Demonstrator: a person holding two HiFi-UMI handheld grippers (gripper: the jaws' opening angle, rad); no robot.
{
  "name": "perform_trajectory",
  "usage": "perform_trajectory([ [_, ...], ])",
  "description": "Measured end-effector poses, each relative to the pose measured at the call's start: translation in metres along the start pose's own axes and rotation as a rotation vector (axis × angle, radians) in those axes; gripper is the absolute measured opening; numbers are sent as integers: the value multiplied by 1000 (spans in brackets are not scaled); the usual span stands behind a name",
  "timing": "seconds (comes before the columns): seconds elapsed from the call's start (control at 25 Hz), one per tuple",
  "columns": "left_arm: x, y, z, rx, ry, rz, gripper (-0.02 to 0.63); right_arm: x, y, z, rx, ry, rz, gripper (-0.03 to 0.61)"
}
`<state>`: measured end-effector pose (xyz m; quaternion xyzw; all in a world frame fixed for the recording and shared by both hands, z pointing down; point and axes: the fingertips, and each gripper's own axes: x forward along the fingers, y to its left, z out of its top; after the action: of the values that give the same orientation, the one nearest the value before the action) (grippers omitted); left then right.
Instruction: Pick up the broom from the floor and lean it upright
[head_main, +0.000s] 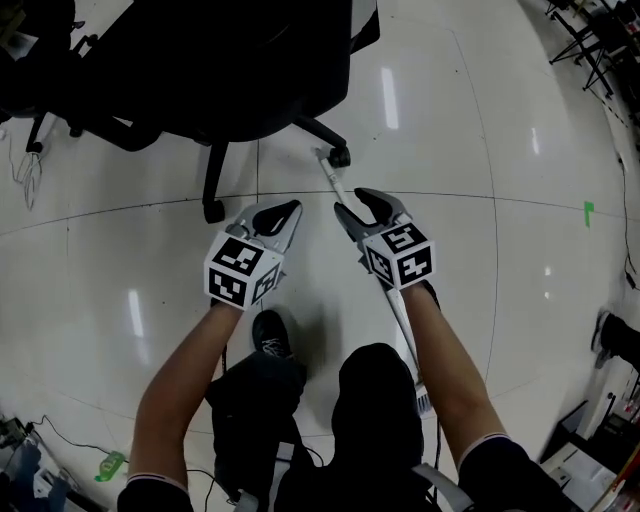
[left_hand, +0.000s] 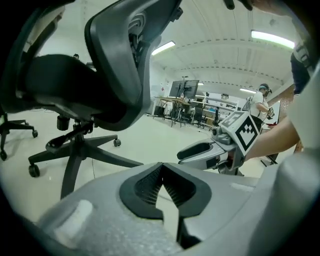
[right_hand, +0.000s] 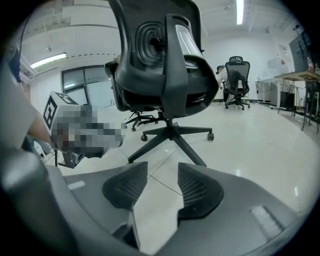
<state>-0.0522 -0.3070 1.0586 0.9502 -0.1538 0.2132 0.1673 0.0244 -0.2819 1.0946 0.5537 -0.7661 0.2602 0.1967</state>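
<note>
The broom's white handle lies on the floor. Its far end is by a caster of the black office chair, and it runs back toward me under my right forearm. My right gripper hangs over the handle, open; in the right gripper view only bare floor shows between its pads. My left gripper is beside it to the left, and in the left gripper view its pad tips meet with nothing between them. The broom's head is hidden by my body.
The office chair stands close ahead, its star base spread over the floor. A green mark is on the tiles at right. Cables lie at lower left. Desks and another chair stand farther off.
</note>
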Motion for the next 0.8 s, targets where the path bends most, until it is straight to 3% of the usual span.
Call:
perform_trajectory([
  [0.2,39,13,-42,44,3,-16,0,53,-33,-51,13,12,-28,175],
  [0.44,68,26,-79,22,17,-29,0,104,-66,-94,33,44,-78,164],
  [0.8,87,45,-89,-33,31,-30,0,162,-102,-143,119,121,-145,156],
])
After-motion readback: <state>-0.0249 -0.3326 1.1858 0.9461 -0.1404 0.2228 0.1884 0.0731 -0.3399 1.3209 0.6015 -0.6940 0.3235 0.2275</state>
